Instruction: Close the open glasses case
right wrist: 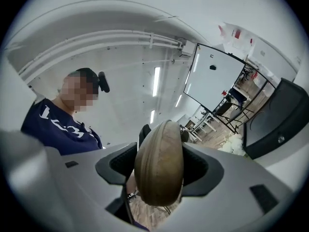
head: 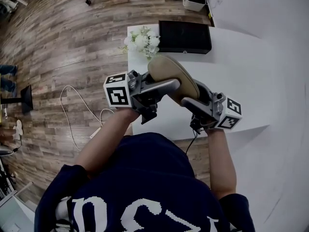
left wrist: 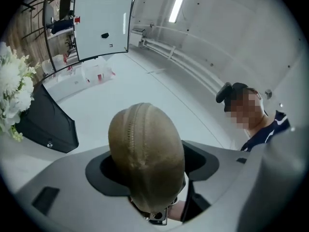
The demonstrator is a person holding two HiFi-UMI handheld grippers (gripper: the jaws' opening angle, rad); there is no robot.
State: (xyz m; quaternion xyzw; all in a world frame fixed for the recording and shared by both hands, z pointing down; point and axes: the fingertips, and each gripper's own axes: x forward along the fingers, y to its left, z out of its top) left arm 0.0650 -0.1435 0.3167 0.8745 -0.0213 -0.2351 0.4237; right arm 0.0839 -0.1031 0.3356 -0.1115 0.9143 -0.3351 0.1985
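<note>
**Glasses case held in the air between both grippers**

We see the tan glasses case (head: pixel 173 76) lifted above the white table (head: pixel 241 76), tilted, with one gripper at each end. The left gripper (head: pixel 166 86) is clamped on the end nearer the table's front edge. In the left gripper view, the rounded case (left wrist: pixel 145 153) fills the gap between the jaws and presses against the dark pads (left wrist: pixel 104 170) on both sides. A stitched seam runs over its dome.

The right gripper (head: pixel 190 103) grips the opposite end from the person's right. In its own view the case (right wrist: pixel 159 170) sits wedged between the jaws, with a pad (right wrist: pixel 118 166) tight against each flank. From this side the two halves lie together along the edge line — we see no gap between them.

On the table behind the case stands a black box (head: pixel 185 36), with a bunch of white flowers (head: pixel 142 41) just beside it at the table's left corner. Both turn up again in the left gripper view — flowers (left wrist: pixel 12 91) at the far left, box (left wrist: pixel 46 122) next to them. A thin white cable (head: pixel 72 115) curls on the wooden floor (head: pixel 63 42) to the person's left.
</note>
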